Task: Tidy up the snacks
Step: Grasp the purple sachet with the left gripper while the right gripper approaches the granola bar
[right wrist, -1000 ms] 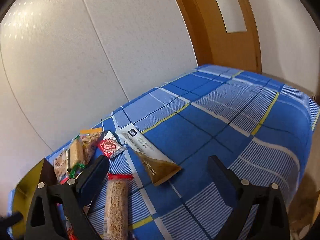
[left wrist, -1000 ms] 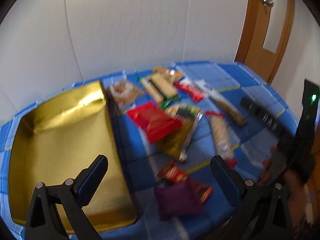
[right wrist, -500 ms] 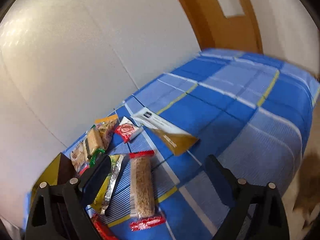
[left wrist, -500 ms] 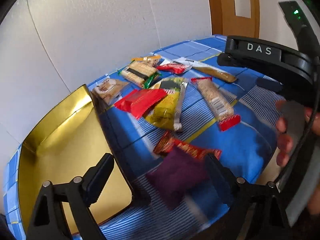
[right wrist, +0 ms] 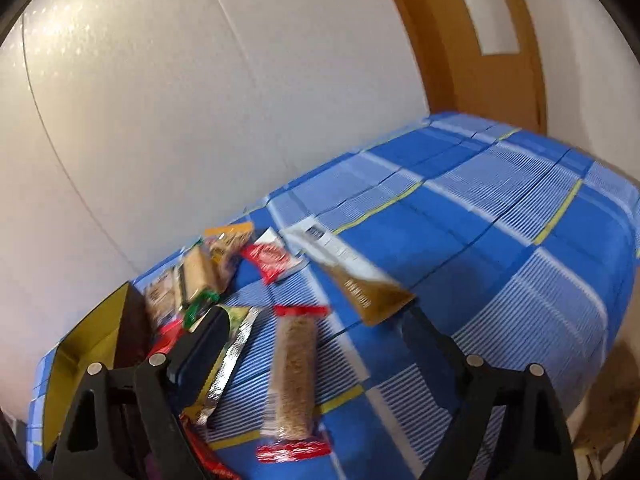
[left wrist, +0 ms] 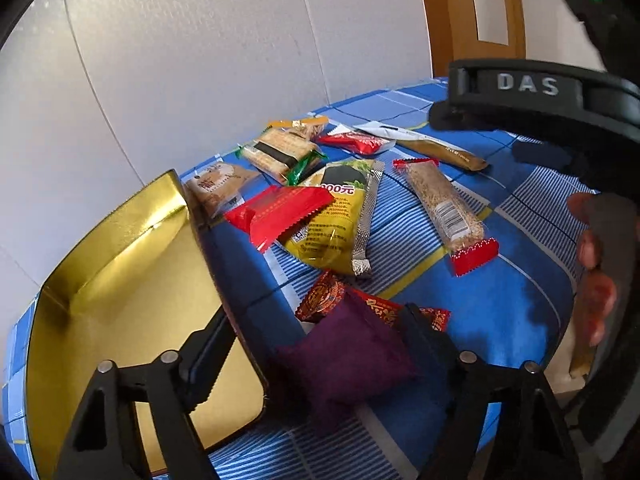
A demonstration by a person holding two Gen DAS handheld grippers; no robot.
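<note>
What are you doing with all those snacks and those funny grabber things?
A person is tidying snacks off a blue checked tablecloth into a gold box, which holds nothing in the part we can see. The left tongs are closing around a purple packet beside the box, but are not squeezing it yet. The right tongs are closing too, above a long sesame bar, without gripping anything. The other snacks lie scattered on the cloth.
</note>
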